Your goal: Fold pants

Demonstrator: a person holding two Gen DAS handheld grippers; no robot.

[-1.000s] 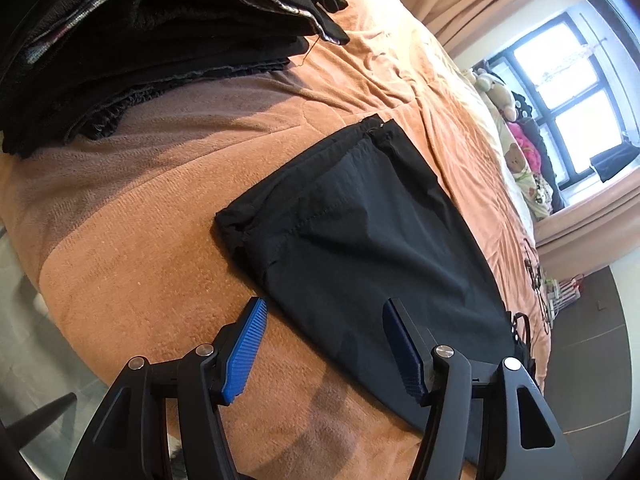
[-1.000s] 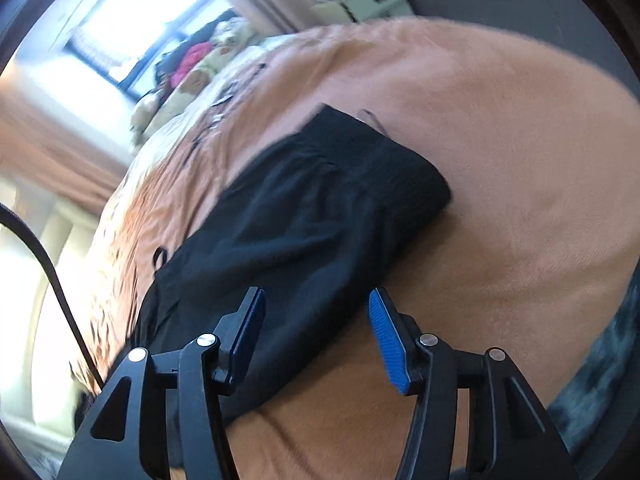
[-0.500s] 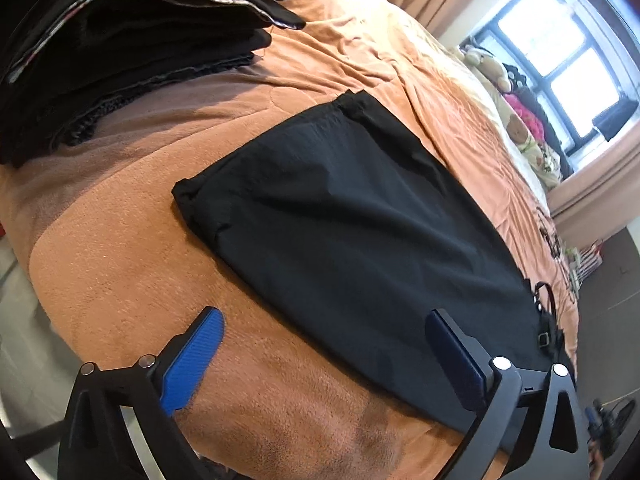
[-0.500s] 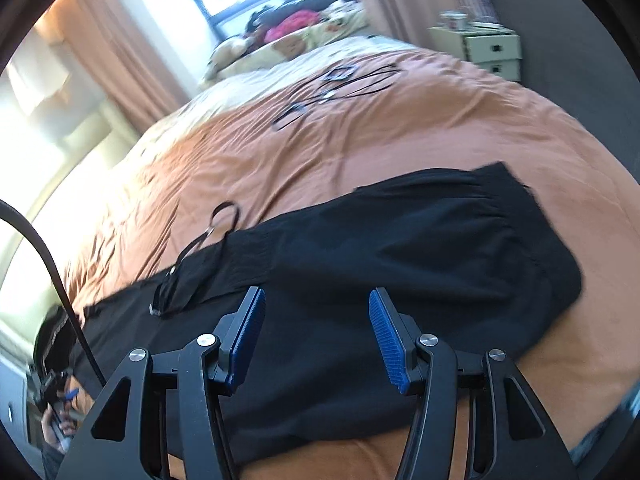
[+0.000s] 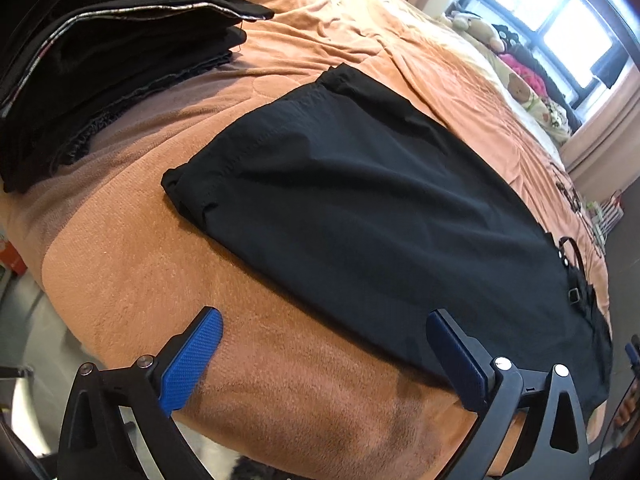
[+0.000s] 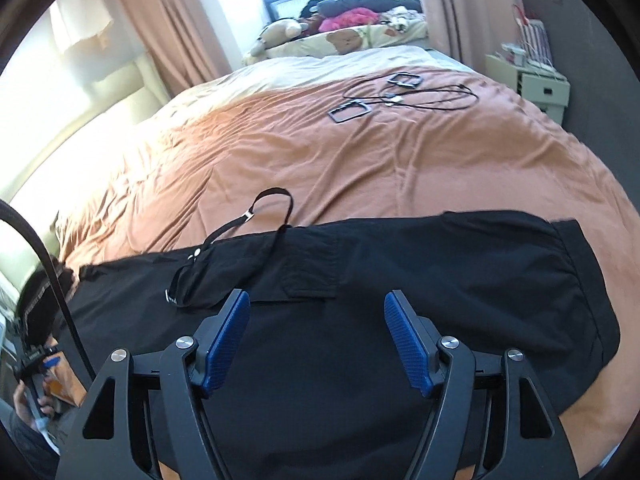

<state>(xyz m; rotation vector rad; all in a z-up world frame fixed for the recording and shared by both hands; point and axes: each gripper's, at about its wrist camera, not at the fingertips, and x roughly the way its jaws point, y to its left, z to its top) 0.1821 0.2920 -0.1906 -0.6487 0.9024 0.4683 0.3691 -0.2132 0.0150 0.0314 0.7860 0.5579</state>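
Observation:
Black pants (image 5: 380,208) lie flat across an orange bedspread (image 5: 120,264), folded lengthwise, with a strap and buckle at one end. In the right wrist view the pants (image 6: 440,280) stretch left to right, with a pocket flap and a black strap (image 6: 276,216) on top. My left gripper (image 5: 324,348) is open wide and empty, just above the near edge of the pants. My right gripper (image 6: 316,320) is open and empty, hovering over the middle of the pants.
A stack of folded dark clothes (image 5: 100,52) sits on the bed at the upper left. Cables and small frames (image 6: 400,96) lie on the far bedspread (image 6: 320,152). Stuffed toys (image 6: 280,32) lie by the window. A nightstand (image 6: 532,84) stands at the right.
My left gripper opened wider and drew back a little. My right gripper swung from the pants' end to over their middle, now facing the window.

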